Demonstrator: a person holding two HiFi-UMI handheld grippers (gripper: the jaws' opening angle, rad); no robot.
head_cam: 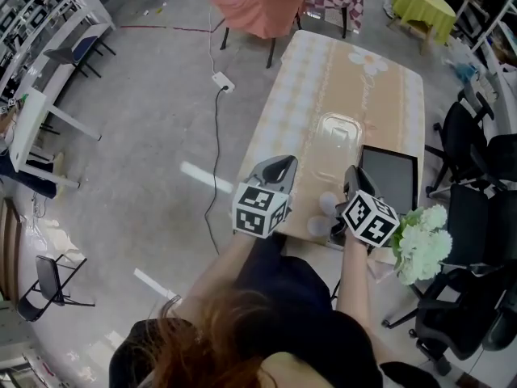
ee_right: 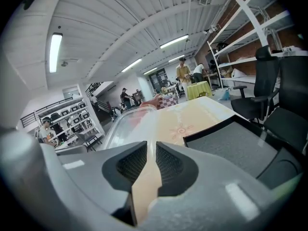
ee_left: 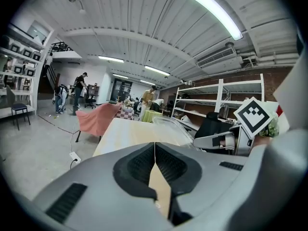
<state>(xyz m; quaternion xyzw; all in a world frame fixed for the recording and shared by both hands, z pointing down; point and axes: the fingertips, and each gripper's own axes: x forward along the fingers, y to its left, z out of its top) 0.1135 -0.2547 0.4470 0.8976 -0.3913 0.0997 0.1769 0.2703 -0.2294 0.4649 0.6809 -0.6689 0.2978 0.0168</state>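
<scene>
I hold both grippers over the near end of a long table with a beige patterned cloth [head_cam: 323, 71]. My left gripper [head_cam: 283, 164] is shut, its jaws meeting at the tips with nothing between them [ee_left: 154, 146]. My right gripper [head_cam: 352, 173] hangs to its right, jaws only a sliver apart and empty [ee_right: 151, 146]. A clear plastic tray [head_cam: 339, 130] lies just ahead of both grippers [ee_left: 168, 123] [ee_right: 126, 124]. A black flat tray [head_cam: 389, 176] sits beside my right gripper [ee_right: 233, 143]. Two small pale round things [head_cam: 326, 204] lie between the grippers.
White flowers [head_cam: 422, 239] stand at the table's near right corner. Black office chairs [head_cam: 472, 148] crowd the right side. A chair draped in pink cloth [head_cam: 266, 5] stands at the far end. A power strip and cable [head_cam: 221, 81] lie on the floor to the left.
</scene>
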